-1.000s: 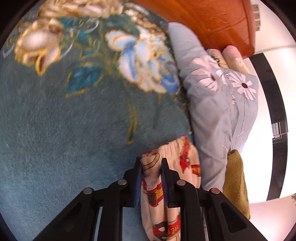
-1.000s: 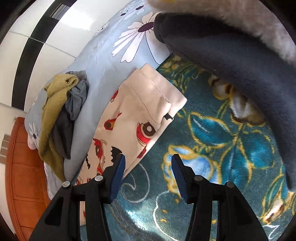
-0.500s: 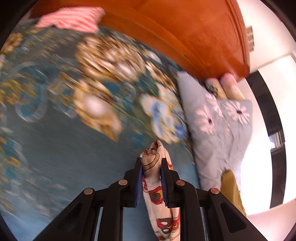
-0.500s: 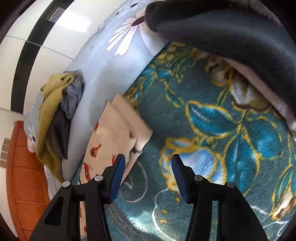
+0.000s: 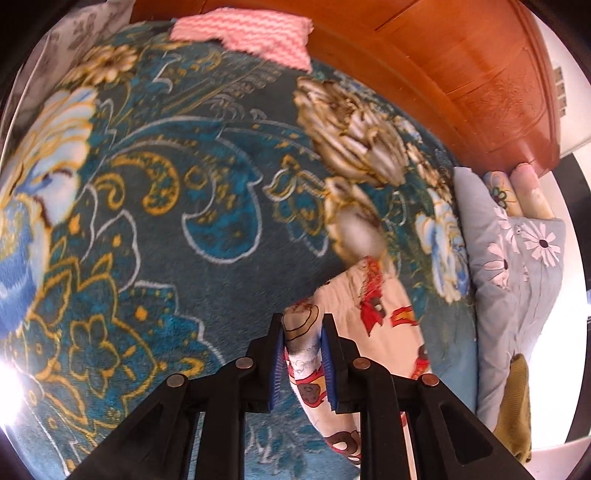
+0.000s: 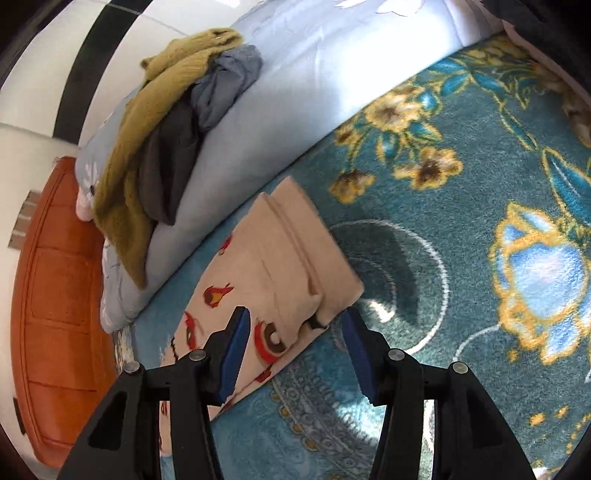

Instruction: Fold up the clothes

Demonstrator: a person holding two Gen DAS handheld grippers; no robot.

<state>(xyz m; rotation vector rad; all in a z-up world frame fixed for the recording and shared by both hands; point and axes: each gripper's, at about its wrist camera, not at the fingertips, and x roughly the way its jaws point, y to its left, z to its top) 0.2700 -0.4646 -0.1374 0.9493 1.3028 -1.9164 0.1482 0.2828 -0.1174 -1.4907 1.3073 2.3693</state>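
Cream trousers with a red cartoon print [image 5: 373,317] lie on the teal flowered blanket [image 5: 184,221]. My left gripper [image 5: 302,332] is shut on their waistband end, bunched between the blue pads. In the right wrist view the folded leg end of the trousers [image 6: 291,258] lies flat on the blanket [image 6: 443,258]. My right gripper [image 6: 295,332] is open and empty, its fingers straddling the near corner of that leg end just above it.
A light blue flowered duvet [image 6: 314,92] runs along the blanket's edge, with an olive sweater [image 6: 147,110] and grey clothes [image 6: 221,85] piled on it. A pink zigzag cloth [image 5: 255,33] lies by the wooden headboard [image 5: 461,74]. Rolled pillows [image 5: 517,192] sit in the corner.
My left gripper, still holding the trousers, has moved back and turned so more blanket and the headboard show. My right gripper has closed in on the leg end, which slid nearer.
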